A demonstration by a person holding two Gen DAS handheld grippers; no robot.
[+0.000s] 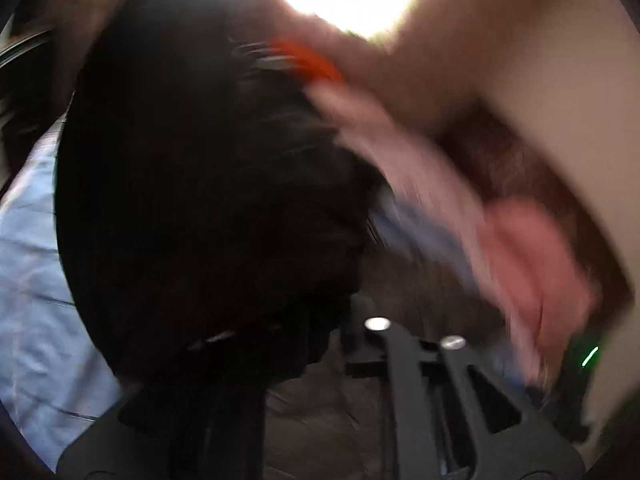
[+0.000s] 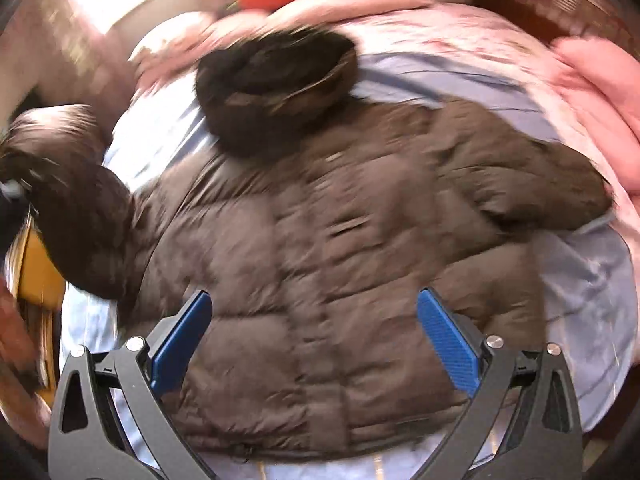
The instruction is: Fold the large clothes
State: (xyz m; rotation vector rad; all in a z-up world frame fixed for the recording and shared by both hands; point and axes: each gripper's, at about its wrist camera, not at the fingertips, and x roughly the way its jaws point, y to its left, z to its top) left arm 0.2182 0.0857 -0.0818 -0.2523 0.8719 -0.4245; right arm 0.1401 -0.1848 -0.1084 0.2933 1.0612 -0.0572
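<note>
Brown puffer jacket [image 2: 320, 264] lies spread flat on the bed [image 2: 592, 280], one sleeve [image 2: 76, 208] lifted by the left claw [image 1: 288, 344], pinched narrow on dark fabric. Right claw [image 2: 314, 344] hovers wide, empty. It's puffy, light, slippery; I'd grab seams or cuffs.

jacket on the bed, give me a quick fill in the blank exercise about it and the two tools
1. The brown puffer jacket lies spread on a light ______ sheet.
2. The right tool hangs above the jacket with its jaws ______ and nothing between its blue pads.
3. The jacket's dark hood has a ______ trim.
4. In the left wrist view, the left tool is bunched up in ______ fabric.

Missing words: blue; open; fur; dark
</note>
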